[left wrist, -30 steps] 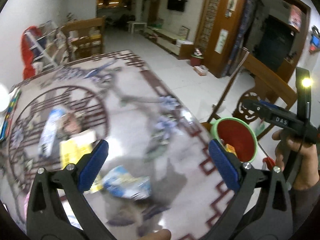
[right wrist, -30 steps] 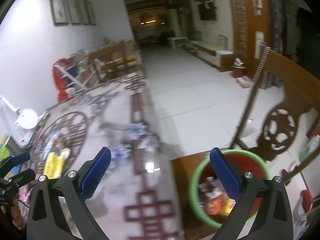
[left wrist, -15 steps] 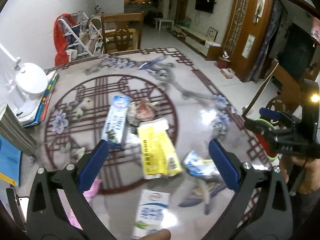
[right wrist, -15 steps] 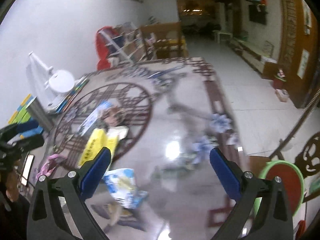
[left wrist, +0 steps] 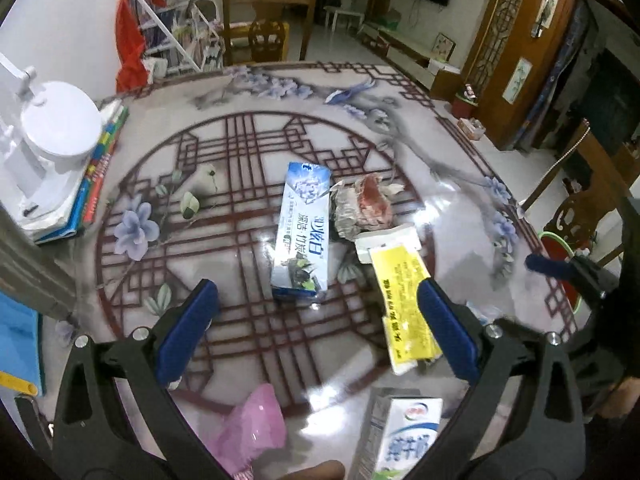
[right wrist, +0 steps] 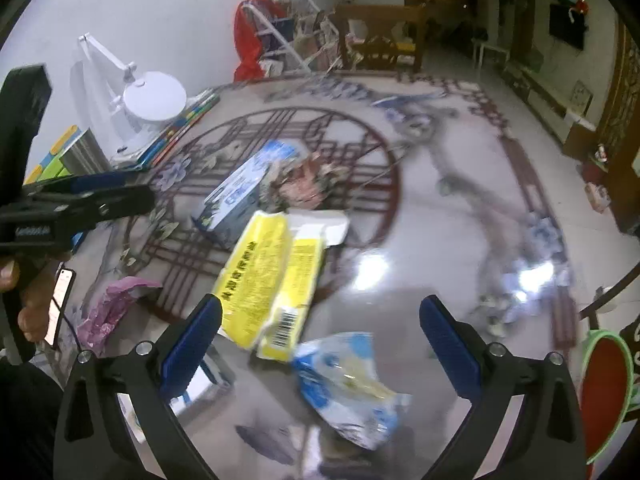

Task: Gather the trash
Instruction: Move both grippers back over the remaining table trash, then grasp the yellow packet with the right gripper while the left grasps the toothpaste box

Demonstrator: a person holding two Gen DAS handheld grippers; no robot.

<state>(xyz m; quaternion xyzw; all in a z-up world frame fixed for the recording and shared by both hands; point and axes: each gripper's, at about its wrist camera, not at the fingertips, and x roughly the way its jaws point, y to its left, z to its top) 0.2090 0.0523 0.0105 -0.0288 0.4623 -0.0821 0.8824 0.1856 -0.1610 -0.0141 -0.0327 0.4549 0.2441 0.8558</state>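
Hovering spread wide and empty, the left gripper [left wrist: 316, 316] and the right gripper [right wrist: 320, 330] hang over the glossy patterned table [left wrist: 460, 216]. The flattened yellow carton [right wrist: 272, 276] lies mid-table, its end hidden behind the left gripper's finger. A crinkly blue-white wrapper [right wrist: 352, 384] nearer the front edge is blurred. The blue toothpaste box [left wrist: 304, 236] sits at the centre; the milk carton [left wrist: 400, 436] is cut off by the frame. The green-rimmed bin [right wrist: 604, 392] stands beyond the right edge.

The milk carton [left wrist: 400, 440] is cut off by the lower edge; the bin [right wrist: 608, 392] is clipped at right; the far worktop [right wrist: 460, 128] is blurred.
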